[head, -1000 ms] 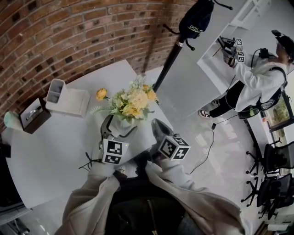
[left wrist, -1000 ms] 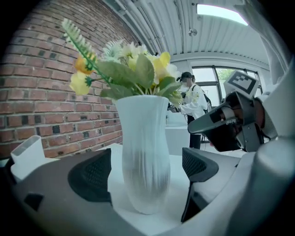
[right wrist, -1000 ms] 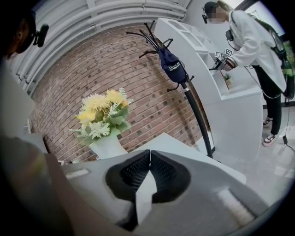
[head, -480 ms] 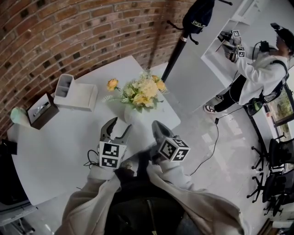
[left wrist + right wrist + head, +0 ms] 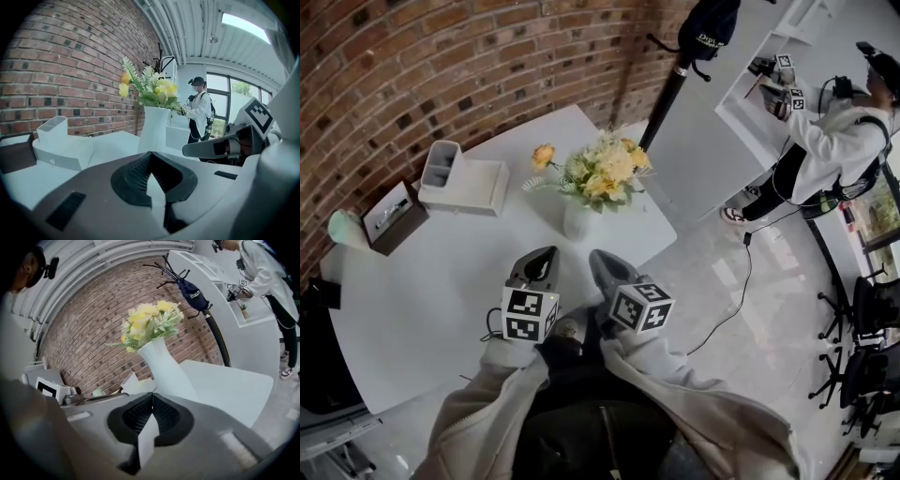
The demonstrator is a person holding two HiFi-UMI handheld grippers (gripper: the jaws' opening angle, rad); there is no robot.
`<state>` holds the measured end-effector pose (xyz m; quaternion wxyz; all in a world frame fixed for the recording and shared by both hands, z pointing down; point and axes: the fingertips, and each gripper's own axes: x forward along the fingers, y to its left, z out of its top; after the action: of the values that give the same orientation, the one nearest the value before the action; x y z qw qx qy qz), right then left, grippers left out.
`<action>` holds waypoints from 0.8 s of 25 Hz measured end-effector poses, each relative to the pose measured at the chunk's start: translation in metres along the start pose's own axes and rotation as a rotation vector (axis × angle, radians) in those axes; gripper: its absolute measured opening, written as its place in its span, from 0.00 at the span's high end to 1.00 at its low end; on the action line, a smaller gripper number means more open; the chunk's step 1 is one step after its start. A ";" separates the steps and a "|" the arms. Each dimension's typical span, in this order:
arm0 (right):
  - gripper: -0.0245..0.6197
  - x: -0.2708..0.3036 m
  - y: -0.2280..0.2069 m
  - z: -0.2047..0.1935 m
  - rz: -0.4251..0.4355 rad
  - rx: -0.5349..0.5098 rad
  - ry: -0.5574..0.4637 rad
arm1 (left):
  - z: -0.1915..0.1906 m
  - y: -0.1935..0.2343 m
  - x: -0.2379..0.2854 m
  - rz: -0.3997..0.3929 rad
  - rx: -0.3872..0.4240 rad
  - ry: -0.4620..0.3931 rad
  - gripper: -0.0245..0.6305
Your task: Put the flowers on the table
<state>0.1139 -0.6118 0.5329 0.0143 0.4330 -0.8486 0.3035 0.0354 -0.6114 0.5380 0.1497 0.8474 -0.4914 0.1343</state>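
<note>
Moved: left gripper [image 5: 545,257] and right gripper [image 5: 598,262] sit farther back from white tapered vase [image 5: 577,223]; left jaws have just been closing, nothing between them.
Grippers: both pressed together, empty.
Location: vase with yellow flowers [image 5: 606,170] upright on white counter [image 5: 431,281].
Handling: probably light, top-heavy, smooth, breakable; grip the narrow neck.

Vase [image 5: 154,129] foot behind left tool [image 5: 150,154]

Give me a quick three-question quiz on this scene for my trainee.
1. True or false: the vase of flowers stands upright on the table.
2. In the head view, what sits left of the vase? A) white box B) laptop C) kettle
3. Fill in: the right gripper is ___ (open or shut).
Key: 1 true; 2 A; 3 shut, with nothing in it.
</note>
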 end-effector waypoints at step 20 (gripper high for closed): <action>0.96 0.009 0.037 -0.007 0.099 -0.089 0.039 | 0.000 0.003 -0.007 -0.041 -0.084 -0.001 0.96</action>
<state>0.0790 -0.5987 0.5223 0.0352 0.3833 -0.8813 0.2742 0.0295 -0.6078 0.5357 0.1873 0.8503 -0.4794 0.1101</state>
